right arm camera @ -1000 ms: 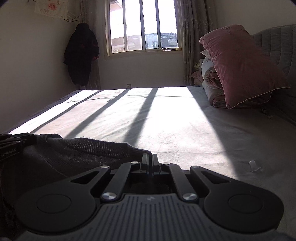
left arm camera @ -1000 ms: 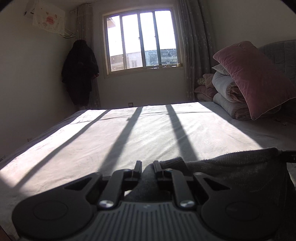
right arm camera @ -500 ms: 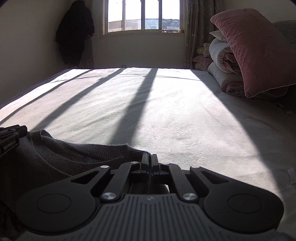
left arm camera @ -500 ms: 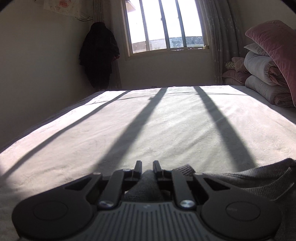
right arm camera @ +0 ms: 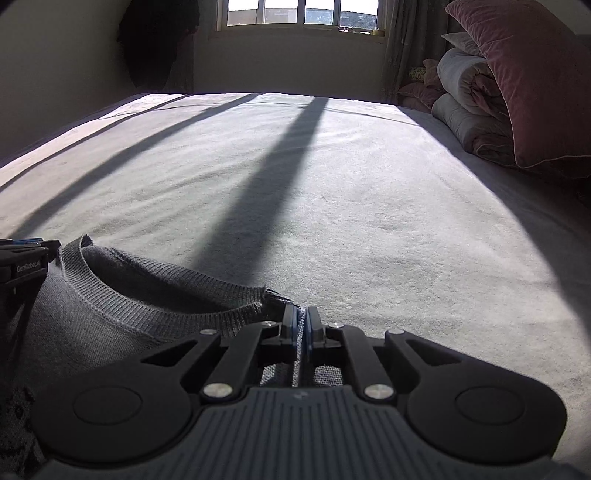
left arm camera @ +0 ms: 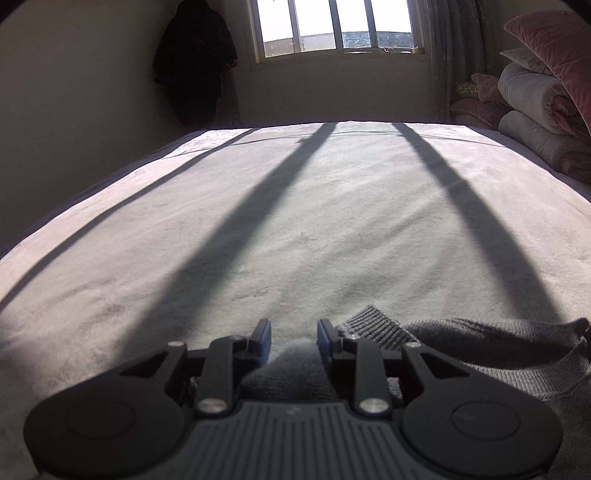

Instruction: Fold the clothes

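A dark grey knit sweater [right arm camera: 110, 295] lies on the pale bed [right arm camera: 332, 184], its ribbed collar facing me in the right wrist view. My right gripper [right arm camera: 301, 317] sits at the collar's right end. Its jaws are opening, a thin slit shows between the pads, and the knit lies just under the fingers. In the left wrist view the sweater [left arm camera: 480, 343] stretches off to the right. My left gripper [left arm camera: 293, 336] is opening too, and a loose hump of grey cloth sits between its spread fingers. The left gripper's fingers [right arm camera: 22, 258] also show at the right wrist view's left edge.
A pink pillow [right arm camera: 524, 74] leans on folded quilts [right arm camera: 465, 81] at the bed's far right. A dark coat [left arm camera: 195, 55] hangs in the corner beside the window [left arm camera: 332, 22]. The sunlit sheet ahead carries long bar shadows.
Both grippers sank toward the bed and tipped downward, bringing the sweater onto the sheet. Both pairs of jaws, shut on the cloth before, have parted, the left more widely.
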The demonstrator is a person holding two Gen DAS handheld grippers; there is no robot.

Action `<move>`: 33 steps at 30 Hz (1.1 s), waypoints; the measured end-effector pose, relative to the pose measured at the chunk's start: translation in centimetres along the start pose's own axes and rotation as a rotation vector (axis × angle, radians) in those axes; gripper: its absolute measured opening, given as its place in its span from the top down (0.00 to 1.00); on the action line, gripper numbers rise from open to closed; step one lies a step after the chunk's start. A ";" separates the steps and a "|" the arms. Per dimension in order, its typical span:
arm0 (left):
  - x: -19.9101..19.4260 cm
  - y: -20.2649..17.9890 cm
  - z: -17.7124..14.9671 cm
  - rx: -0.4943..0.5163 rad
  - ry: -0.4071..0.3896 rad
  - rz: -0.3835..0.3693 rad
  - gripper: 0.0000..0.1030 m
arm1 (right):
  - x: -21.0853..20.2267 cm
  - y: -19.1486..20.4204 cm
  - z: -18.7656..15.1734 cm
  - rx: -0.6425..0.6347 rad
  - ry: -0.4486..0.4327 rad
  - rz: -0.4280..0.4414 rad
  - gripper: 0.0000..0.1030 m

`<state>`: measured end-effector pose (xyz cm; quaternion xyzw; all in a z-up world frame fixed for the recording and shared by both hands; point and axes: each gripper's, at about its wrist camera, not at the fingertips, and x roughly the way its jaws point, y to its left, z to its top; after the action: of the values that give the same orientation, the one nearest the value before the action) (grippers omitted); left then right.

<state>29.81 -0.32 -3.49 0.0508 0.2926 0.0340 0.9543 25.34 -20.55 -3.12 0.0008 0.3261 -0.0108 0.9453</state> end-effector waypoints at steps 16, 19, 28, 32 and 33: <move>-12.3 -0.9 -2.8 0.059 0.124 -0.187 0.42 | -10.0 -7.0 -5.2 0.114 0.150 -0.043 0.54; -14.8 -1.6 -4.5 0.090 0.137 -0.213 0.42 | -11.3 -7.7 -6.4 0.127 0.174 -0.050 0.54; -22.4 -4.2 -9.4 0.214 0.184 -0.375 0.42 | -14.8 -10.5 -9.7 0.220 0.227 -0.084 0.54; -25.5 -5.5 -11.9 0.294 0.208 -0.449 0.42 | -16.0 -11.8 -11.0 0.277 0.227 -0.073 0.54; -26.2 -5.8 -12.5 0.308 0.213 -0.464 0.42 | -16.3 -12.0 -11.3 0.288 0.222 -0.062 0.54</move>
<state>1.36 -7.55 0.09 0.1231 0.3965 -0.2246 0.8816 5.29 -32.13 -1.91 0.1276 0.4233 -0.0862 0.8928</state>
